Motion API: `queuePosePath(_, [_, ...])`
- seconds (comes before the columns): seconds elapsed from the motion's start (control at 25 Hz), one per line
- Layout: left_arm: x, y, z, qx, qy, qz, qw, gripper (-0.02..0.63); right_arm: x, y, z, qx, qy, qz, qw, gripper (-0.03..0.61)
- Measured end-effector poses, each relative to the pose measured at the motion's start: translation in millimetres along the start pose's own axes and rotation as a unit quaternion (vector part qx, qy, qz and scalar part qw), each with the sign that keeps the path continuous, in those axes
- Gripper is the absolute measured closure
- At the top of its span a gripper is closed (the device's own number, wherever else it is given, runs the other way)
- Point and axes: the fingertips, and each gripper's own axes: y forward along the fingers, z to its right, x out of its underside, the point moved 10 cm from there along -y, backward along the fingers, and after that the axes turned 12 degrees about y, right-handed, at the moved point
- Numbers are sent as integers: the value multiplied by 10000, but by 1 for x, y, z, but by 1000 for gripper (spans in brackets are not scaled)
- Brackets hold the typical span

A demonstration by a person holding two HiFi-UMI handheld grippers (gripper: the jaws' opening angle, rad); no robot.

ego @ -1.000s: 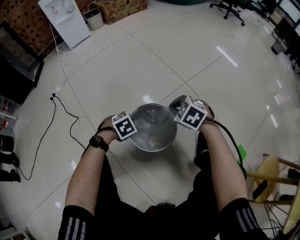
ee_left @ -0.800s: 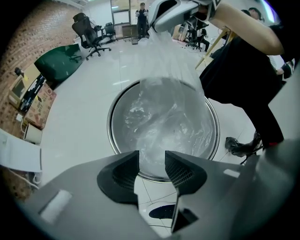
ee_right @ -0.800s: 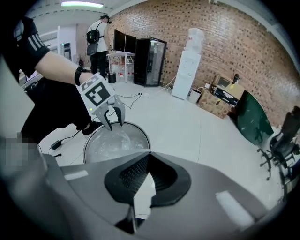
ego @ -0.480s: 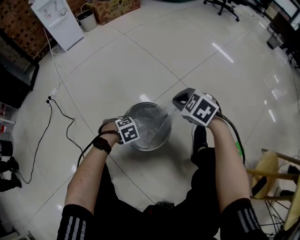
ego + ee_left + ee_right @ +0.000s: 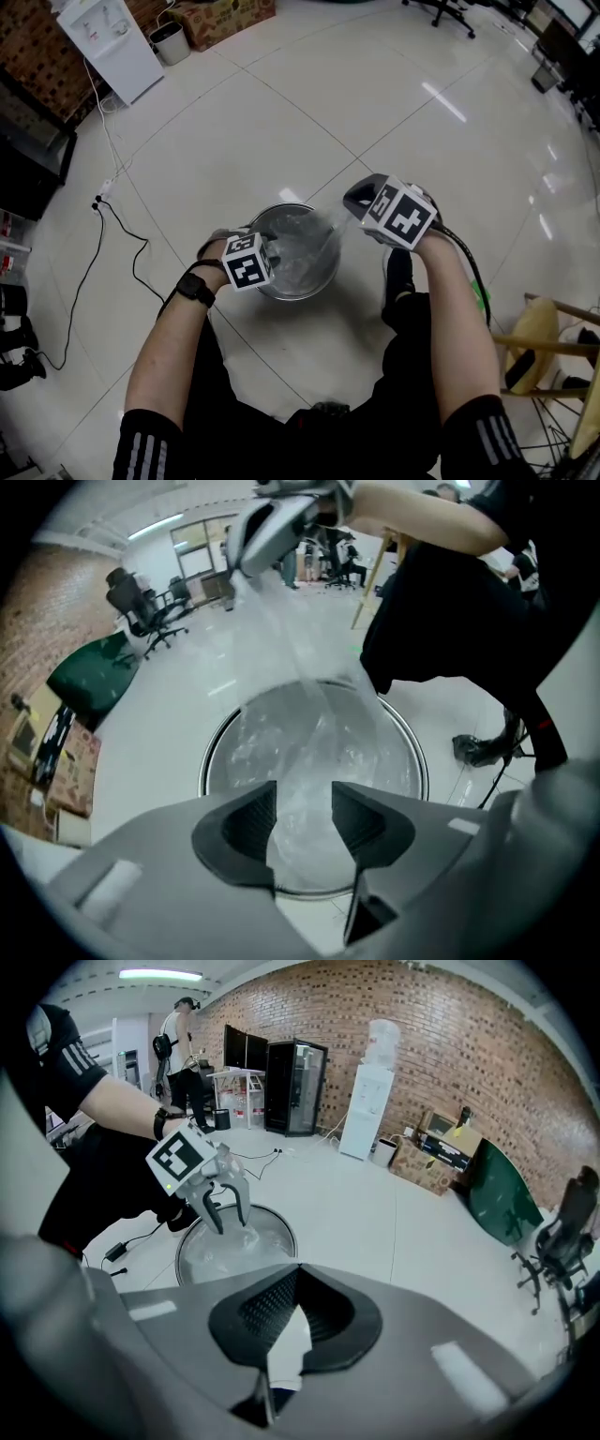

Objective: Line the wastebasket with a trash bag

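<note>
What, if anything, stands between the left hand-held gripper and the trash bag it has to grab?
Nothing visible does. The clear trash bag runs through the gap between the open jaws of the left hand-held gripper, above the wastebasket. The right hand-held gripper is shut on another part of the bag.

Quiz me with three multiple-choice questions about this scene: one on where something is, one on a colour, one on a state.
1. Where does the wastebasket stand?
A) on a table
B) on the floor
C) on a chair

2. What colour is the trash bag?
A) clear
B) black
C) blue

3. The right gripper is:
A) open and empty
B) shut on a cup
C) shut on the trash bag

Answers:
1. B, white tiles surround its rim.
2. A, the metal wastebasket shows through it.
3. C, its jaws pinch the film.
</note>
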Motion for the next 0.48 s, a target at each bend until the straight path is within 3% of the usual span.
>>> queuePosePath(0.12, [-17,15,8,59,427,197,9989,375,-4,-1,0,7,8,60,10000,572])
queuePosePath(0.28, [-28,39,11,-17,433,185,9989,383,-4,-2,0,-20,35,125,9999,572])
queuePosePath(0.48, [-27,45,7,-181,359,95,9991,579,-2,-1,1,-24,32,122,9999,572])
